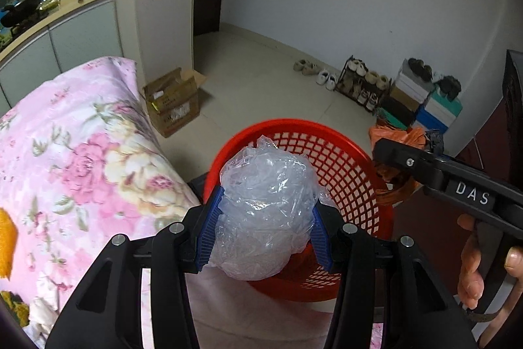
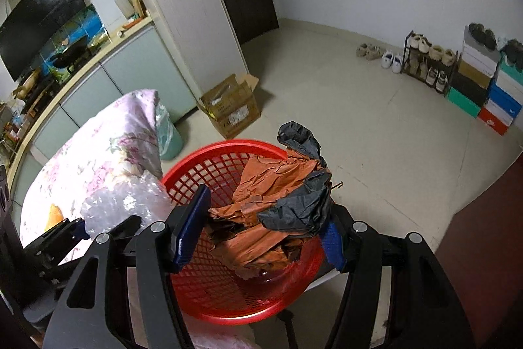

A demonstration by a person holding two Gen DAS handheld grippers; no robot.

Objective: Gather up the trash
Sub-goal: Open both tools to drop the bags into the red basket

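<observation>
Pink flowers cover the blanket (image 1: 81, 152) on our far left, and it lies on the bed next to the basket. A brown cardboard box (image 1: 172, 103) stands open on the floor behind it.

Next we see our left gripper (image 1: 264, 218). Its two blue pads squeeze a ball of clear plastic wrap (image 1: 266, 211), one pad on each side. We hold the ball just over the near edge of the red basket (image 1: 346, 172). The basket has little holes all around its wall.

To the right of that comes our right gripper (image 2: 261, 237). It is clamped on a crumpled bunch of orange and black bags (image 2: 281, 205). The left pad pushes on the orange part and the right pad pushes on the black part. This bunch hangs right over the open top of the red basket (image 2: 209, 280), and its lower end dips inside. From the right wrist camera we can also see the clear plastic ball (image 2: 130, 198) off to the left, by the basket's rim.

Farther right, by the white wall, shoes sit on a small black rack (image 2: 425, 61). Shoe boxes (image 2: 490, 87) are piled up beside it.
</observation>
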